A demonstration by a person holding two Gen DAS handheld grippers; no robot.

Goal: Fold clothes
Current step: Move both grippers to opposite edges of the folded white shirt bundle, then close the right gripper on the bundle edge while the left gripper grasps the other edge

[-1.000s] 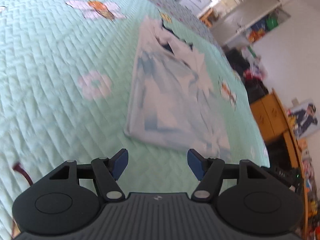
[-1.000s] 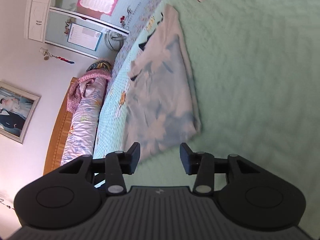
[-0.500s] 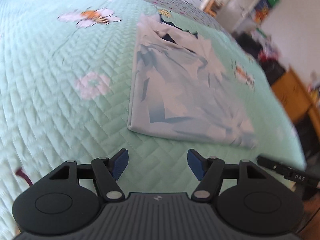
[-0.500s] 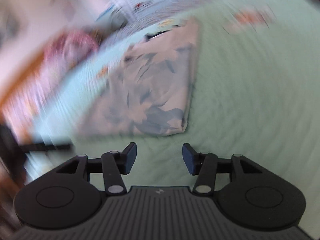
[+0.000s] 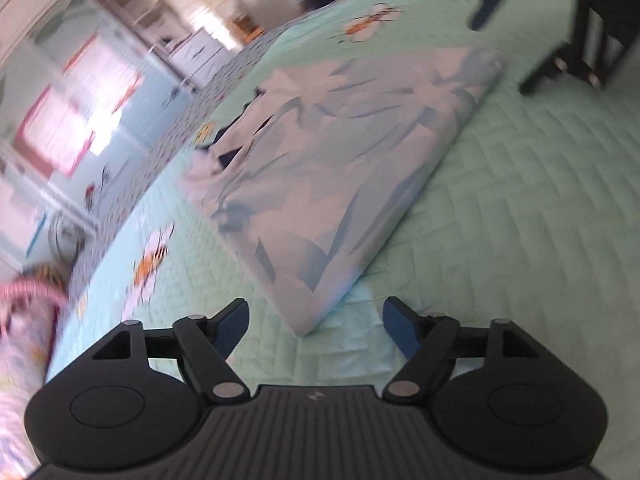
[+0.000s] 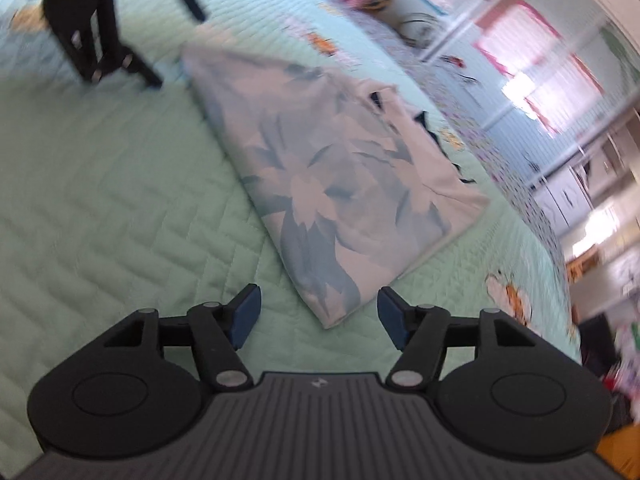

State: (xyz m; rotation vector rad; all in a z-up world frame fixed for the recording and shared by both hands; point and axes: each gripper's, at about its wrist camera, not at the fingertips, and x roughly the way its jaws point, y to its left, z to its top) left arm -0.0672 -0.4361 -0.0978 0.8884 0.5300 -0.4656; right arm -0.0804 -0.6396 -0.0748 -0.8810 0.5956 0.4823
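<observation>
A folded light-blue garment with a white and blue flower print (image 5: 340, 168) lies flat on the mint-green quilted bedspread (image 5: 520, 220). My left gripper (image 5: 316, 326) is open and empty, with the garment's near corner just ahead between its fingers. The garment shows in the right wrist view (image 6: 340, 184) too. My right gripper (image 6: 318, 312) is open and empty, with another corner of the garment between its fingers. Each gripper shows in the other's view, at the far end of the garment (image 5: 532, 24) (image 6: 120, 24).
The bedspread (image 6: 100, 200) has bee and flower prints (image 5: 154, 256). A rolled pink blanket (image 5: 20, 320) lies at the bed's edge. Cupboards and glass doors with pink posters (image 6: 532, 52) stand behind the bed.
Both grippers have swung round and dropped low to opposite near corners of the garment. Their jaws have stayed open. The garment has not moved.
</observation>
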